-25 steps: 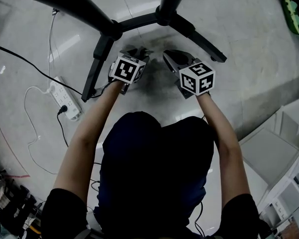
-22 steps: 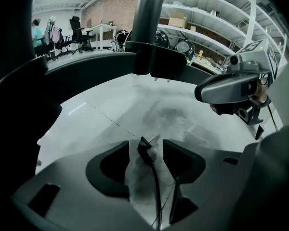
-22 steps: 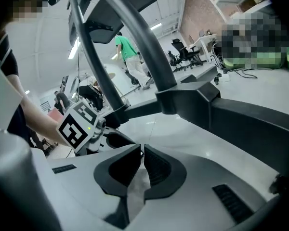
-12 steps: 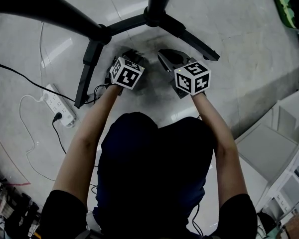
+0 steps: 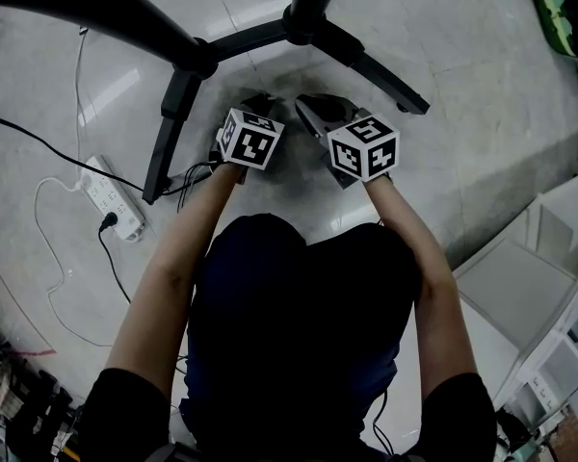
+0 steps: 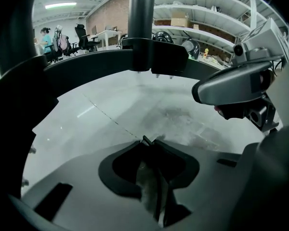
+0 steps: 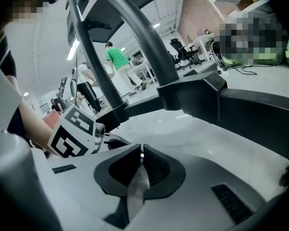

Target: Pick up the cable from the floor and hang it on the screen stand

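Note:
My left gripper (image 5: 260, 102) points down at the floor just inside the black screen stand's base (image 5: 308, 27). Its jaws have just been closing and now meet in the left gripper view (image 6: 149, 141), with a thin dark bit of the black cable (image 6: 145, 140) pinched at the tips. In the head view the cable (image 5: 195, 170) trails left from this gripper toward a base leg (image 5: 170, 133). My right gripper (image 5: 306, 104) hovers close beside it, shut with nothing between the fingers (image 7: 140, 150). The stand's pole (image 6: 142, 28) rises straight ahead.
A white power strip (image 5: 111, 198) with a black plug and a white cord lies on the pale floor at the left. Another black cable (image 5: 39, 142) crosses the floor there. The stand's right leg (image 5: 385, 80) runs past my right gripper. Shelving (image 5: 559, 287) stands at the right.
The two grippers have drawn a little closer together under the stand's base. The head view has shifted slightly, so the power strip sits further left.

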Demonstrator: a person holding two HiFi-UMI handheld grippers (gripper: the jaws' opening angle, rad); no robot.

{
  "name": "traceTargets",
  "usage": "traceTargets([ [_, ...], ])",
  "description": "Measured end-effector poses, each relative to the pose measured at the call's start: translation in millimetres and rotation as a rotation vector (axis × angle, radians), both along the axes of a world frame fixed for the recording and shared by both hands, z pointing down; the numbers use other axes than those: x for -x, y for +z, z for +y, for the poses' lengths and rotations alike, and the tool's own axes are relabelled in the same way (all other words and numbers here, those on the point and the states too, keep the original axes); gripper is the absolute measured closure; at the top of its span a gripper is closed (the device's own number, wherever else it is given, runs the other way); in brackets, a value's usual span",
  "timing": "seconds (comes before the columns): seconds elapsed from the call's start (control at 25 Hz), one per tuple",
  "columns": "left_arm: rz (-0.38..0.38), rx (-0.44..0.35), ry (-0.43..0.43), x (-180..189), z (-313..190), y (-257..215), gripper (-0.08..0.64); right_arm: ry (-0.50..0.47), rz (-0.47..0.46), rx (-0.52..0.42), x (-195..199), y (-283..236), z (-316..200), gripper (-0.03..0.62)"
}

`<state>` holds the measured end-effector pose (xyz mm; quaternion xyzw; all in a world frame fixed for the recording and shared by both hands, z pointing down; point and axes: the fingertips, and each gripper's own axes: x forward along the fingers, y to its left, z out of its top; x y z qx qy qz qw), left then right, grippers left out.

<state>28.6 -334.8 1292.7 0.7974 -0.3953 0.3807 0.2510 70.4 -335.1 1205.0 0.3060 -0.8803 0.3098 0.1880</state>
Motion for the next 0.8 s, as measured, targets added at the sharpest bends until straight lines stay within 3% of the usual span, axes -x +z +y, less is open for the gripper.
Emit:
traceTargets([
  [0.4, 0.038, 0.007, -0.004, 3, 0, 0, 0.466, 0.007, 0.009, 0.012, -11, 7, 4, 0.565],
  [0.8, 0.1, 0.007, 0.06, -10, 9, -50, 0.466, -0.113, 0.066, -0.023, -30, -28, 9, 0.565],
])
